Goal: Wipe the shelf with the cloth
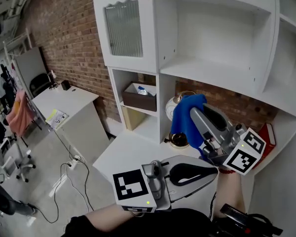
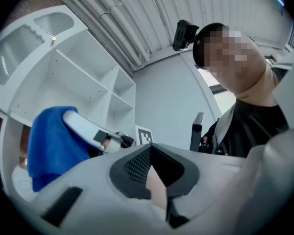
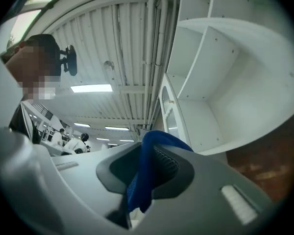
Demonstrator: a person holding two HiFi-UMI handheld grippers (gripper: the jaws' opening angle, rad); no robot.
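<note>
Fingers (image 3: 220,180) of right gripper (image 3: 146,177) pinch bunched blue cloth (image 1: 184,113).

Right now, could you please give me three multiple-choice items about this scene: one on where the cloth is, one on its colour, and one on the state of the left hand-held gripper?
1. Where is the cloth?
A) on the floor
B) in the right hand-held gripper
C) in a drawer

2. What colour is it?
A) blue
B) red
C) yellow

3. The left hand-held gripper is:
A) wide open
B) shut on the cloth
C) shut, holding nothing

Answers:
1 B, its jaws pinch the cloth in front of the shelf.
2 A, it is blue in every view.
3 C, its jaws meet with nothing between them.
</note>
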